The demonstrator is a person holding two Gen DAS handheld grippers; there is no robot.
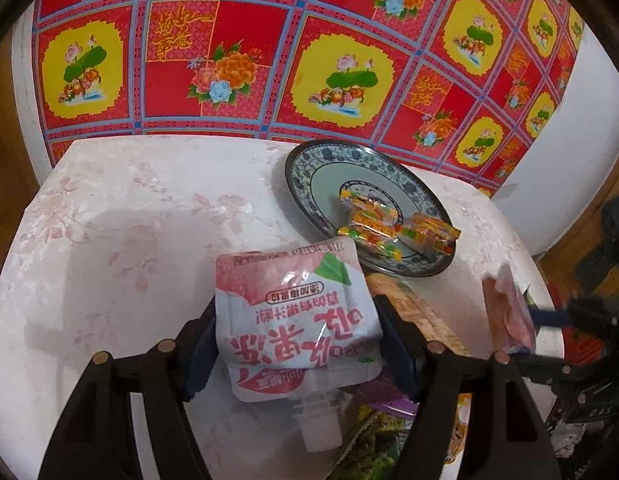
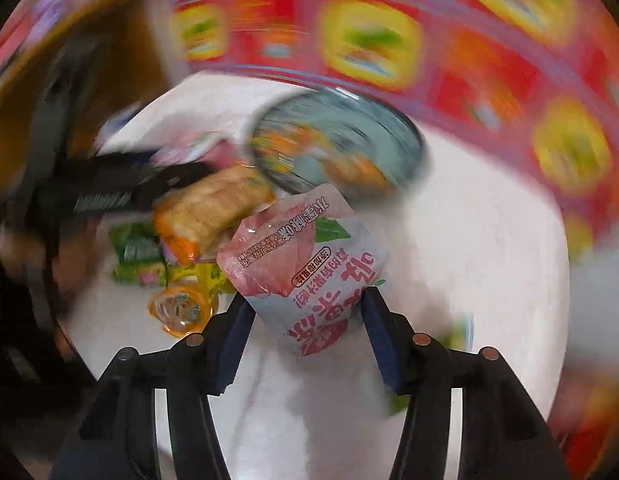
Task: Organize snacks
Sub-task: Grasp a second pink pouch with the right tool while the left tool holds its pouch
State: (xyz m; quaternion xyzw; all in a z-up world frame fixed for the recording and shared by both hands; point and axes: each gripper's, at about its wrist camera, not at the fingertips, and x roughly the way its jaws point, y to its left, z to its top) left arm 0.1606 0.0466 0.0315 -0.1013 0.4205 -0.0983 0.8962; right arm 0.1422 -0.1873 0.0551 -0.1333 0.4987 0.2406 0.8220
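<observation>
My left gripper [image 1: 295,310] is shut on a pink and white jelly pouch [image 1: 285,280], held flat with its spout cap toward the camera, above the white table [image 1: 129,220]. At the right edge of the left wrist view my right gripper [image 1: 521,334] holds a second pink pouch [image 1: 505,304]. In the blurred right wrist view that pouch [image 2: 309,256] is creased, and the pads of the right gripper [image 2: 307,296] press on both its sides. A blue-patterned plate [image 1: 309,168] carrying several wrapped candies [image 1: 389,220] stands behind both pouches.
Loose snacks lie between the grippers: a tan biscuit pack [image 2: 213,208], a green packet [image 2: 137,256] and an orange jelly cup [image 2: 181,308]. A red and yellow flowered cloth [image 1: 269,60] hangs behind the table. The table's left half [image 1: 109,280] is bare.
</observation>
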